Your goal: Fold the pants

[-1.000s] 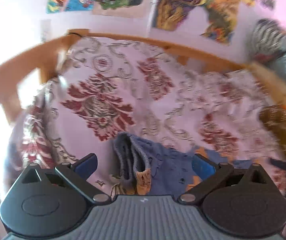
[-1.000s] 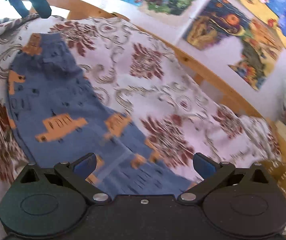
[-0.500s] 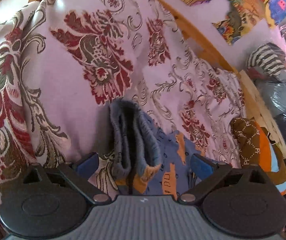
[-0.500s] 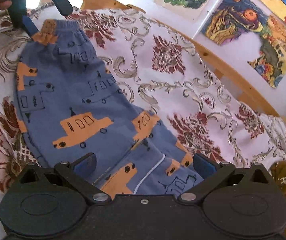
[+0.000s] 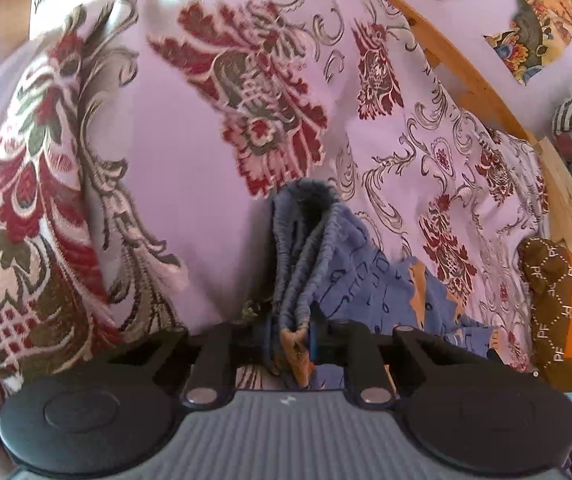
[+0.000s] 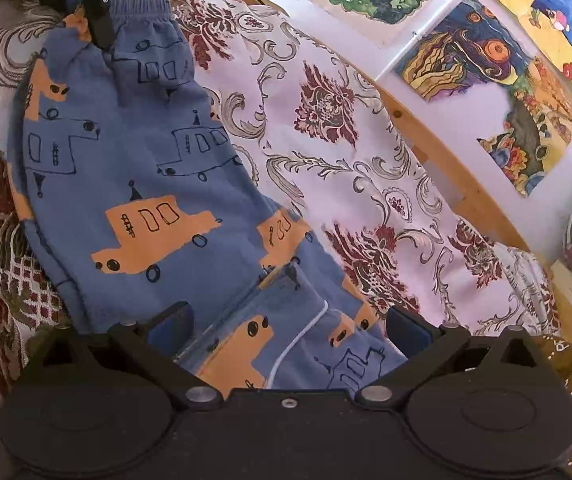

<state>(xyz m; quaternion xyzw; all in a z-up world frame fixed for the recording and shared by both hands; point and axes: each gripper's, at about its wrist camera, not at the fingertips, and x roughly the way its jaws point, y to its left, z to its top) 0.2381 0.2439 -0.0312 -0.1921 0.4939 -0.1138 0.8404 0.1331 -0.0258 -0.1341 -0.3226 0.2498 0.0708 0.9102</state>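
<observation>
Pants (image 6: 134,184) lie flat on the patterned bedspread (image 6: 366,152), long axis running diagonally from the waistband (image 6: 142,8) at the far-left corner down to the leg ends at the near edge. Left gripper (image 5: 292,332) clenched on the bunched waistband corner. Right gripper (image 6: 286,326) released, jaws wide, hovering over the leg ends, a white cord (image 6: 298,340) between them. Right is the nearer to the hems; judgement: it grips there and carries them toward the waistband along that axis.
</observation>
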